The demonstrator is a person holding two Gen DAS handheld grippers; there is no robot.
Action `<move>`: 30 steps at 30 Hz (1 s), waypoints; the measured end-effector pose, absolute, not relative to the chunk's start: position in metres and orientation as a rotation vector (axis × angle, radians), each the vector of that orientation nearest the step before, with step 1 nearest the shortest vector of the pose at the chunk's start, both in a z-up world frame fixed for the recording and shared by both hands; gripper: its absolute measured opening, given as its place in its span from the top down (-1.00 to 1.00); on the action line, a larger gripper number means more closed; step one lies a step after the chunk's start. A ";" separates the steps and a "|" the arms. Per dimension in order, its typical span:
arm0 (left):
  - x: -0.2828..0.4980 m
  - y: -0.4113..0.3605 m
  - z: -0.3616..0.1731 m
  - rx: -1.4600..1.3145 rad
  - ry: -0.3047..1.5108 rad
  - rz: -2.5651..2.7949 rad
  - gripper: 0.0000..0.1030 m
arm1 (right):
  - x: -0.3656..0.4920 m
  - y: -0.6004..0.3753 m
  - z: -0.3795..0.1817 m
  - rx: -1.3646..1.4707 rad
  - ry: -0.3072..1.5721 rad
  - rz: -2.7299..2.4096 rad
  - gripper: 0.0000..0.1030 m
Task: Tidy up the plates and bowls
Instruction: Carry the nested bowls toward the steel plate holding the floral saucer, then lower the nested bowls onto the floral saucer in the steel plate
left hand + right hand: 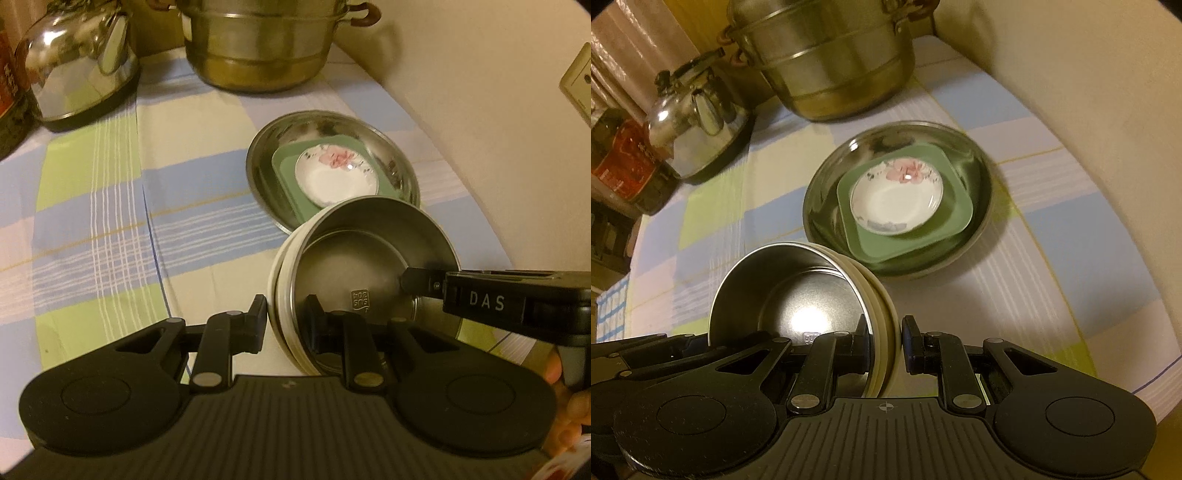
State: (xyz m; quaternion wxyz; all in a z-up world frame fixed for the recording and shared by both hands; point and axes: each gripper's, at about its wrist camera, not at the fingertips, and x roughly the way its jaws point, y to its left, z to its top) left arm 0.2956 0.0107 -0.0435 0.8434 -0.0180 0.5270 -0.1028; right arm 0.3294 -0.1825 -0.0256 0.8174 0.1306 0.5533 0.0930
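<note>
A steel bowl with a cream outer wall is held above the checked tablecloth by both grippers, tilted. My left gripper is shut on its left rim, one finger inside and one outside. My right gripper is shut on its opposite rim; it also shows in the left wrist view. Beyond the bowl a wide steel plate lies on the cloth. In it sits a green square plate with a small white flowered dish on top.
A big steel steamer pot stands at the back. A shiny kettle stands at the back left, with a dark red-labelled bottle beside it. A cream wall runs along the right.
</note>
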 end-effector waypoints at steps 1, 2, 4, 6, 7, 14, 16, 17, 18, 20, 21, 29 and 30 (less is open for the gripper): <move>0.297 0.009 -0.041 -0.037 1.109 -0.218 0.63 | 0.330 -0.184 -0.023 0.279 1.173 0.197 0.66; 0.298 0.008 -0.039 -0.035 1.103 -0.220 0.63 | 0.331 -0.185 -0.021 0.282 1.168 0.195 0.66; 0.299 0.005 -0.035 -0.028 1.093 -0.223 0.63 | 0.333 -0.188 -0.018 0.287 1.158 0.191 0.66; 0.301 0.002 -0.032 -0.022 1.083 -0.227 0.63 | 0.335 -0.191 -0.015 0.292 1.147 0.185 0.66; 0.303 0.001 -0.031 -0.021 1.079 -0.229 0.63 | 0.337 -0.193 -0.013 0.294 1.143 0.182 0.66; 0.319 -0.009 -0.027 -0.015 1.071 -0.244 0.63 | 0.352 -0.202 -0.010 0.305 1.134 0.162 0.66; 0.325 -0.012 -0.026 -0.014 1.068 -0.247 0.63 | 0.358 -0.204 -0.009 0.305 1.130 0.156 0.66; 0.328 -0.013 -0.026 -0.014 1.067 -0.246 0.63 | 0.360 -0.205 -0.009 0.305 1.127 0.155 0.66; 0.332 -0.014 -0.025 -0.015 1.066 -0.246 0.63 | 0.364 -0.206 -0.009 0.305 1.125 0.153 0.66; 0.340 -0.016 -0.025 -0.014 1.060 -0.248 0.63 | 0.372 -0.208 -0.009 0.309 1.121 0.149 0.66; 0.344 -0.017 -0.025 -0.015 1.060 -0.249 0.63 | 0.376 -0.209 -0.009 0.309 1.119 0.147 0.66; 0.382 -0.025 -0.025 -0.020 1.060 -0.250 0.63 | 0.417 -0.217 -0.012 0.302 1.119 0.141 0.66; 0.387 -0.026 -0.025 -0.020 1.060 -0.251 0.62 | 0.423 -0.218 -0.012 0.300 1.119 0.141 0.66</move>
